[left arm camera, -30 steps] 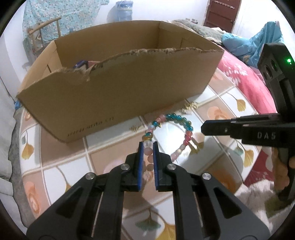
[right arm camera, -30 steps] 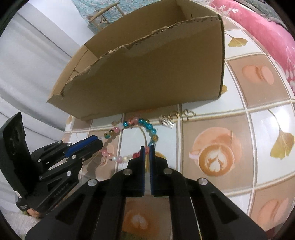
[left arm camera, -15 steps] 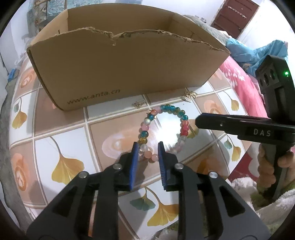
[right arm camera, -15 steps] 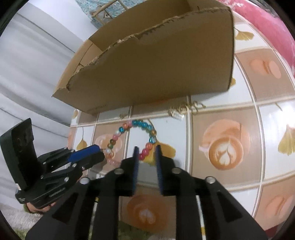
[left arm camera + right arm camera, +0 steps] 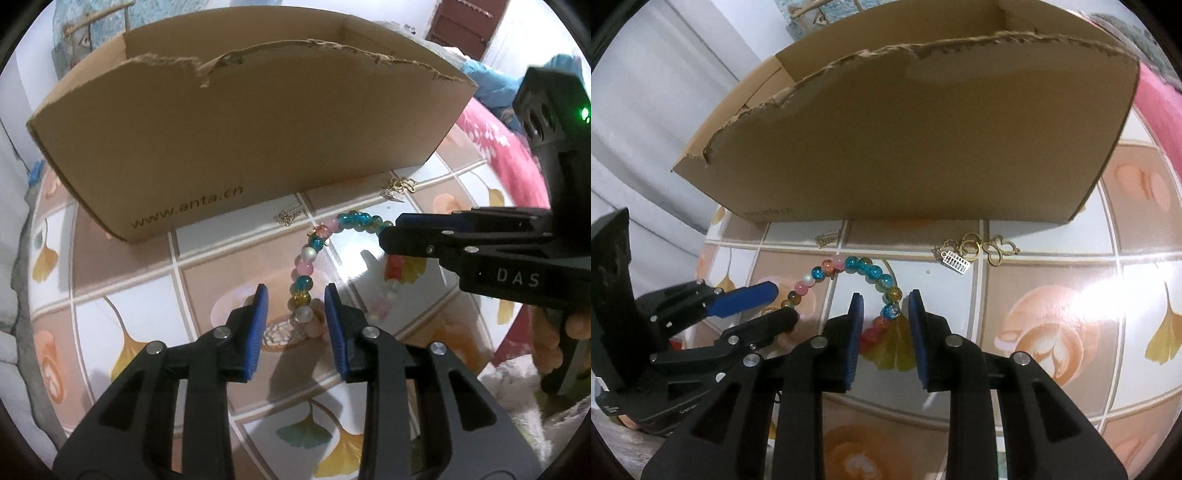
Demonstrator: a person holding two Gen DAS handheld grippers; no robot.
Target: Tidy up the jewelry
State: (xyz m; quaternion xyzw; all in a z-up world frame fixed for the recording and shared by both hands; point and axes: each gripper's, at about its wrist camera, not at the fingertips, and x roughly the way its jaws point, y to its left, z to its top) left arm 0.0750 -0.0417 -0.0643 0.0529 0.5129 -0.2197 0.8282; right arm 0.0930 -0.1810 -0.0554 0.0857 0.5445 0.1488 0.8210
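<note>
- The beaded bracelet (image 5: 314,254) lies flat on the desk (image 5: 122,302), a surface with a printed pattern of tiles, ginkgo leaves and coffee cups, just in front of the cardboard box (image 5: 236,140).
- Its beads are teal, pink, amber, pearly white and red, strung in a loop.
- The left tongs (image 5: 297,310) stand spread, with the near-left arc of the bracelet between the blue pads; neither pad presses on the beads. The jaws have just been opening.
- The right tongs (image 5: 884,314) are spread too, straddling the bracelet's right arc where the red and teal beads sit; a gap shows on both sides of the beads. These jaws have also just been opening.
- In the left wrist view the right tongs come in from the right edge, their tips over the far-right part of the loop, and a person's fingers (image 5: 546,350) wrap the handle below.
- In the right wrist view the left tongs (image 5: 775,306) enter from the left, tips at the loop's left side.
- A gold butterfly-and-rings charm piece (image 5: 979,251) lies on the desk close to the box wall, right of the bracelet and apart from it.
- A small gold chain piece (image 5: 827,236) lies at the foot of the box, just beyond the bracelet's far-left side.
- The box has a torn upper edge and a web address printed on its front wall.
- A pink floral cloth (image 5: 498,155) shows beyond the desk on the right.
</note>
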